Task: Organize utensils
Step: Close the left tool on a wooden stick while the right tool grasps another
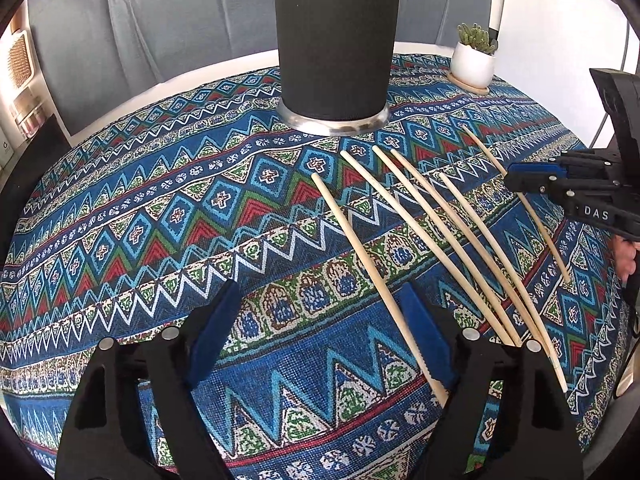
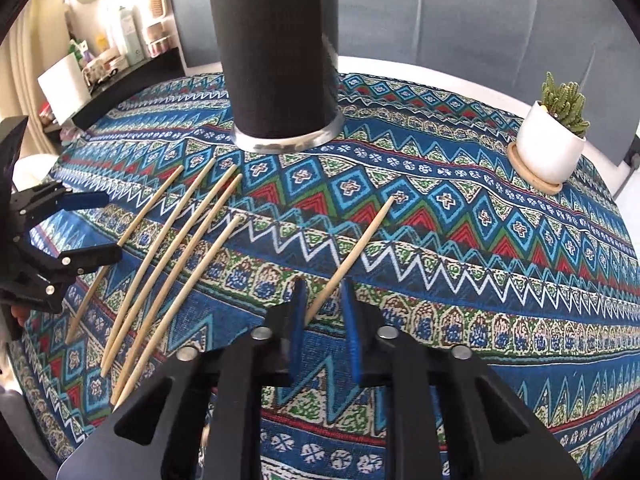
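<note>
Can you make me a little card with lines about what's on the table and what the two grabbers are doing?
Chopsticks: six, all lying on the patterned cloth
Black holder: upright at the back
Plant pot: white, green plant inside, on a wooden saucer
Left gripper: jaws wide open, one chopstick between them
Right gripper: jaws narrow around the lone chopstick, gaps showing beside it
</note>
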`<act>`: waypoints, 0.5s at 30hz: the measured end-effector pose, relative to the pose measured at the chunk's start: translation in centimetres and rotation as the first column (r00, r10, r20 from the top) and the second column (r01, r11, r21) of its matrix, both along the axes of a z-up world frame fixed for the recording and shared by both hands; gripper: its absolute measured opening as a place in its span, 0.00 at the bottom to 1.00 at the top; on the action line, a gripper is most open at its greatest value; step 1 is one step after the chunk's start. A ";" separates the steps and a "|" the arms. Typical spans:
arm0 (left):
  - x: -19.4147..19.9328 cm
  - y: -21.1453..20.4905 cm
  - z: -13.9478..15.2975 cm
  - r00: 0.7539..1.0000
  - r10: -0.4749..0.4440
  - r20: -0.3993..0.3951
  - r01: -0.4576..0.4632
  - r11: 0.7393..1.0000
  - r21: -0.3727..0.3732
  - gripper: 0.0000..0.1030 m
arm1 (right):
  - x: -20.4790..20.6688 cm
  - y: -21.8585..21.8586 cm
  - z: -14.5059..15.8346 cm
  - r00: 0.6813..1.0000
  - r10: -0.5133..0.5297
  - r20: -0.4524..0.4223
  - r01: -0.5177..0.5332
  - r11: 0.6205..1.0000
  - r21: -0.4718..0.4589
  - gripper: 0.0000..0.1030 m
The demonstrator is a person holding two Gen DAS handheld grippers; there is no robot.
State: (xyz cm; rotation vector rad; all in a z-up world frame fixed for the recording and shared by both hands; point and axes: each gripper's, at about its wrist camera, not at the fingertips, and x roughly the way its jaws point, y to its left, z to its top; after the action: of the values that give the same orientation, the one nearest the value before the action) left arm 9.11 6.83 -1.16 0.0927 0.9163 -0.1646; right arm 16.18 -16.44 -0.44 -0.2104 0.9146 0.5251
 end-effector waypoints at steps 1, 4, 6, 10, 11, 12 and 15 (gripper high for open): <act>-0.1 0.2 0.1 1.000 -0.004 0.002 0.004 1.000 0.000 0.71 | 0.2 -0.2 0.0 1.000 0.003 -0.009 -0.003 1.000 0.014 0.12; -0.1 0.9 0.3 1.000 0.007 0.016 -0.007 1.000 -0.008 0.46 | 0.1 -0.2 -0.1 1.000 0.008 0.002 -0.008 1.000 0.010 0.11; -0.2 1.3 0.5 1.000 -0.006 0.025 0.006 1.000 0.005 0.27 | 0.2 -0.3 -0.1 1.000 0.020 -0.001 -0.020 0.999 0.027 0.10; 0.0 1.4 0.6 0.999 -0.028 0.023 0.029 0.999 -0.014 0.17 | 1.1 -1.6 -0.2 0.998 0.010 -0.057 -0.003 0.993 0.117 0.06; 0.1 1.5 0.6 0.999 -0.027 0.020 0.027 0.999 -0.029 0.17 | 1.2 -1.9 -0.2 0.998 0.008 -0.065 0.001 0.991 0.131 0.06; 0.2 1.7 0.6 1.000 -0.023 0.018 0.024 0.999 -0.042 0.14 | 1.2 -2.0 -0.2 0.998 0.007 -0.068 0.003 0.990 0.138 0.06; 0.3 2.7 0.5 1.000 0.001 0.008 0.000 0.995 -0.098 0.05 | 1.3 -2.3 -0.3 0.996 0.013 -0.090 0.003 0.984 0.177 0.05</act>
State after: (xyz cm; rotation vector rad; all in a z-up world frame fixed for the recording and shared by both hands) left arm 9.46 9.56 -0.62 0.0018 0.8992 -0.2087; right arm 17.48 -18.74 -0.71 -0.0278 0.9497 0.6215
